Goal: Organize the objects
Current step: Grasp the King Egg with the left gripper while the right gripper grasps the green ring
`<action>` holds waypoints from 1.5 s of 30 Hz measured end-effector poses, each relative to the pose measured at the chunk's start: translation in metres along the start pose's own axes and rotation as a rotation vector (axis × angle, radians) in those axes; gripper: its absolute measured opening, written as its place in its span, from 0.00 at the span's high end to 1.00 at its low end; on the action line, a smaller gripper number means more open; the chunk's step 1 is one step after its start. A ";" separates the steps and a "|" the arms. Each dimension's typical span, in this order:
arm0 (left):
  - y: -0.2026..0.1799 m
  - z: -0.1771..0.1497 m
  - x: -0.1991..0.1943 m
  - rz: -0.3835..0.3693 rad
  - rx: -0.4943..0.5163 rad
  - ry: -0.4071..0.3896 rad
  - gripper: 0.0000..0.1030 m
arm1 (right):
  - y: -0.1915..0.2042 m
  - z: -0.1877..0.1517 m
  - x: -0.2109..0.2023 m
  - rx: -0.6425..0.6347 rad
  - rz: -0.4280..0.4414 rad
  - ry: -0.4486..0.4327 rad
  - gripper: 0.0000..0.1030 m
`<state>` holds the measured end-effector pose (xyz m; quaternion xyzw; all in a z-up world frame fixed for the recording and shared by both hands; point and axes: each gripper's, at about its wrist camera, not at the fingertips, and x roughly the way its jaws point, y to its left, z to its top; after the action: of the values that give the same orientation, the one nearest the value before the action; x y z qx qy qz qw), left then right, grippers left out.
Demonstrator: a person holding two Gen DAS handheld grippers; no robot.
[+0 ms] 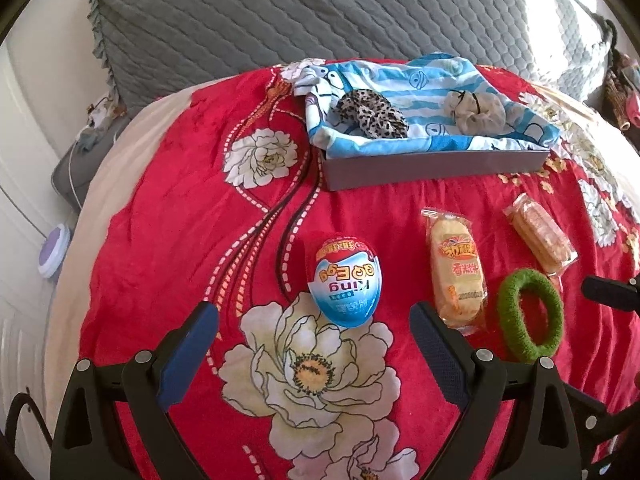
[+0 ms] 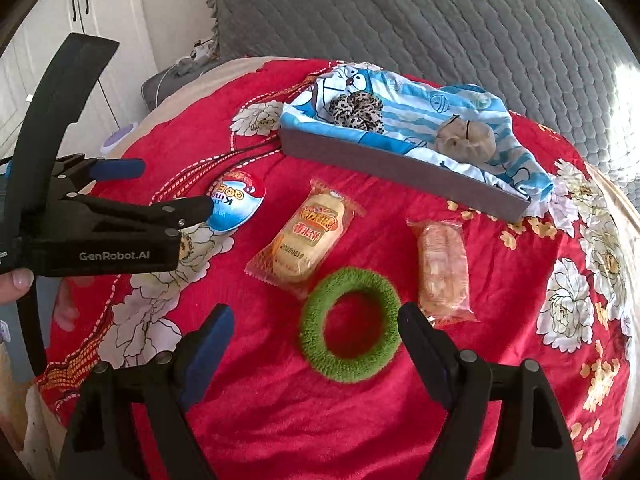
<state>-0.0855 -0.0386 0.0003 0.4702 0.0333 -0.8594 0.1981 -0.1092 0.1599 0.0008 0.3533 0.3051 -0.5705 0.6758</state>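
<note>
On a red flowered bedspread (image 1: 160, 240) lie a blue-and-red toy egg (image 1: 346, 278), a yellow wrapped cake (image 1: 456, 276), a clear-wrapped snack (image 1: 540, 236) and a green hair ring (image 1: 528, 278). My left gripper (image 1: 312, 316) is open, and the egg sits just past and between its fingertips, untouched. In the right wrist view my right gripper (image 2: 316, 316) is open and straddles the green hair ring (image 2: 350, 280) without pressing on it. The left gripper (image 2: 168, 186) reaches in from the left beside the egg (image 2: 240, 204).
A grey box (image 1: 436, 166) at the back is lined with blue striped cloth (image 1: 400, 80) and holds a leopard scrunchie (image 1: 370, 114) and a grey scrunchie (image 1: 476, 110). A grey quilted cushion (image 1: 320, 12) stands behind. The bed drops off at left towards white cupboards (image 2: 48, 40).
</note>
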 end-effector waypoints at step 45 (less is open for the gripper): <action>-0.006 0.009 0.065 -0.002 -0.022 0.056 0.06 | -0.013 -0.008 0.051 -0.004 0.043 0.109 0.41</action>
<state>-0.1263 -0.0554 -0.0489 0.4917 0.0485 -0.8458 0.2013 -0.1143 0.1374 -0.0470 0.3887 0.3350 -0.5352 0.6710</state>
